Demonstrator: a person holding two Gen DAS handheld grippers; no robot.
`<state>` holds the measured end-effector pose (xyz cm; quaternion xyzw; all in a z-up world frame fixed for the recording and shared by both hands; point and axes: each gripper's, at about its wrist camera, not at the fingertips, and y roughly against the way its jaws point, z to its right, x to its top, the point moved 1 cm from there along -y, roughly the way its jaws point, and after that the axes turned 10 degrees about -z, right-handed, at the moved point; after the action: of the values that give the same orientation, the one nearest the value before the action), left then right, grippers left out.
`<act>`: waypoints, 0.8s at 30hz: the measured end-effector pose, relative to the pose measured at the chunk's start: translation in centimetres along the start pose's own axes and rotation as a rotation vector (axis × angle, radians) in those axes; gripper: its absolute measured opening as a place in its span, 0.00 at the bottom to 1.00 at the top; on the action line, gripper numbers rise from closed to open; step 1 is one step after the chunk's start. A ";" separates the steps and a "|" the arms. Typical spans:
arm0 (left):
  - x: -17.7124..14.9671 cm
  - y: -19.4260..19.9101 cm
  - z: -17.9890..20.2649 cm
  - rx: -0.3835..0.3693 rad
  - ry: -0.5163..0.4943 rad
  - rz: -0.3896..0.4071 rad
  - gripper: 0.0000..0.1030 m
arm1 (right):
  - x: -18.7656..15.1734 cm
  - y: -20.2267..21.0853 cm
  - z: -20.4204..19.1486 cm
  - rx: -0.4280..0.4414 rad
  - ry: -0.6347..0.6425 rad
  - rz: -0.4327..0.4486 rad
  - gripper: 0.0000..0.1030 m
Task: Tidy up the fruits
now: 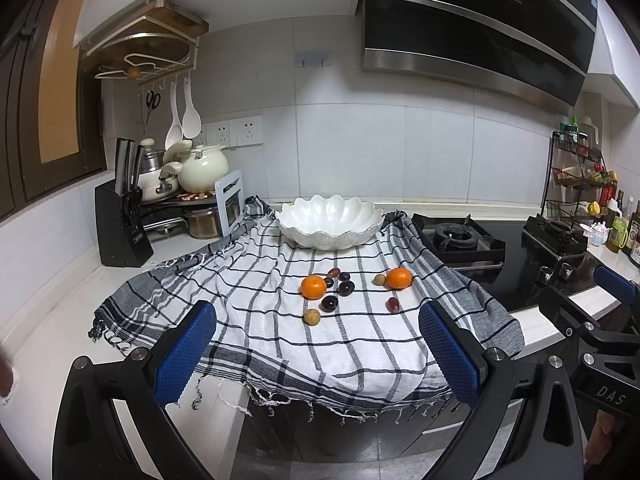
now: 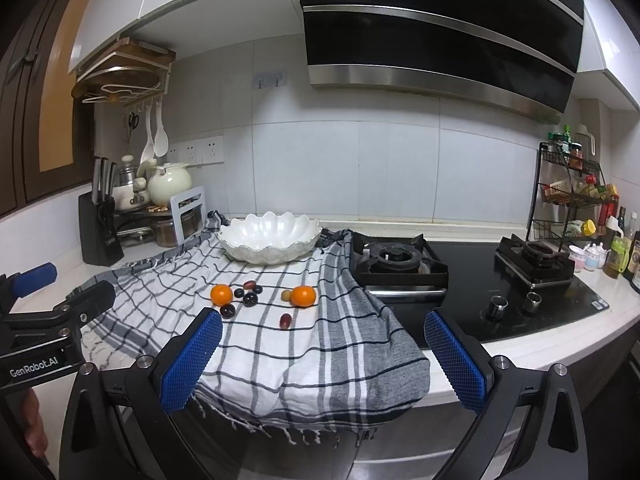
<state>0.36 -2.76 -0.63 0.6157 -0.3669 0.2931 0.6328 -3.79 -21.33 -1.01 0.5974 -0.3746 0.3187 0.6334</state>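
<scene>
Both tongs (image 1: 318, 354) (image 2: 323, 360) wide — fruits (image 1: 346, 288), approx. ten, before bowl (image 1: 329, 220).

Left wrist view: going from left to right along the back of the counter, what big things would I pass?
Black knife block → cream pot → white scalloped bowl → left gas burner → right gas burner → black spice rack.

- Cool, even light is falling from overhead, brightening the wall tiles (image 1: 360, 152).
- Glare is streaking across the range hood (image 2: 440, 68).
- Fisheye distortion is bending the edges; the corners are fading to black.
- The cloth (image 1: 280, 340) is casting shadow below the counter's front edge.
</scene>
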 end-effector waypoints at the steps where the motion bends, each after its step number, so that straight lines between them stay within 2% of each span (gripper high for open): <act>1: 0.0 0.0 0.0 -0.002 0.000 -0.003 1.00 | 0.0 0.0 0.0 -0.001 -0.001 0.000 0.99; 24: -0.1 -0.5 0.2 -0.001 -0.001 -0.012 1.00 | 0.1 -0.1 -0.1 -0.001 0.004 -0.002 0.99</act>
<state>0.66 -2.97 -0.97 0.6176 -0.3638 0.2887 0.6347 -3.67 -21.24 -0.98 0.5969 -0.3728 0.3190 0.6347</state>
